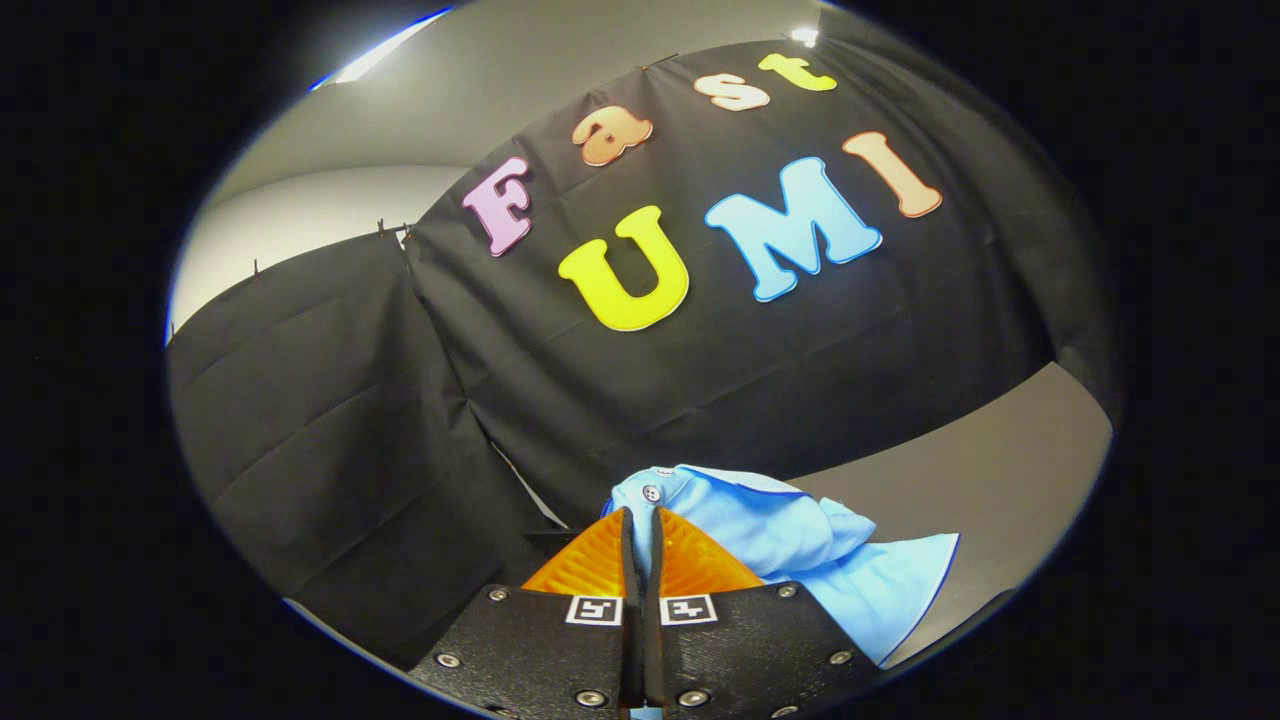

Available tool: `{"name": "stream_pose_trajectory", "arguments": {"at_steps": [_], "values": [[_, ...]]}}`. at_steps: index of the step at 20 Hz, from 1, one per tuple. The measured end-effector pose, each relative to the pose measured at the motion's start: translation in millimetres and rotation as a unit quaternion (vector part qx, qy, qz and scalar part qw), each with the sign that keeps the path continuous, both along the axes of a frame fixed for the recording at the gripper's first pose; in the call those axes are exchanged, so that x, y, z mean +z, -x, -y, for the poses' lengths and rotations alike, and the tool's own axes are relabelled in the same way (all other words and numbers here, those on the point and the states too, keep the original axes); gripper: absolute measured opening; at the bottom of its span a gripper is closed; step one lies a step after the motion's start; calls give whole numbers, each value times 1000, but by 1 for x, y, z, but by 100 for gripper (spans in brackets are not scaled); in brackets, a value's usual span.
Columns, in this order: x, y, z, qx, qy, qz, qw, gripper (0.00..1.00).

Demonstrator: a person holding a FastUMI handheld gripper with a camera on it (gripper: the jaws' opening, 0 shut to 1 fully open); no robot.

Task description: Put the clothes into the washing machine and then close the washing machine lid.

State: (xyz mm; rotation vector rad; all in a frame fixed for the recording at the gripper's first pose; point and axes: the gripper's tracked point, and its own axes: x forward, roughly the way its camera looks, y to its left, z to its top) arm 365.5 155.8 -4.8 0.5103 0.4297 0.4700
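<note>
A light blue garment point(790, 545) with a small white button near its collar hangs from my gripper point(640, 520). The two orange fingers point(590, 560) are pressed together with a fold of the blue cloth pinched between them. The cloth bunches just ahead of the fingertips and drapes down to the right of them. The gripper is tilted and lifted, facing the black cloth wall.
The black cloth wall point(700, 380) stands close ahead and to the left. A grey floor or surface point(1000, 450) lies to the right beyond the garment. A pale wall point(300, 210) rises above the cloth at the left.
</note>
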Motion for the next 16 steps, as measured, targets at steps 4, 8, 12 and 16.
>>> {"name": "stream_pose_trajectory", "arguments": {"at_steps": [4,8,12,16], "values": [[-9,2,-33,20,-2,-11,1000,0],[-18,6,-66,43,3,-16,999,0],[-23,11,-99,67,2,-17,998,0],[-35,21,-125,84,5,-25,996,0]]}}
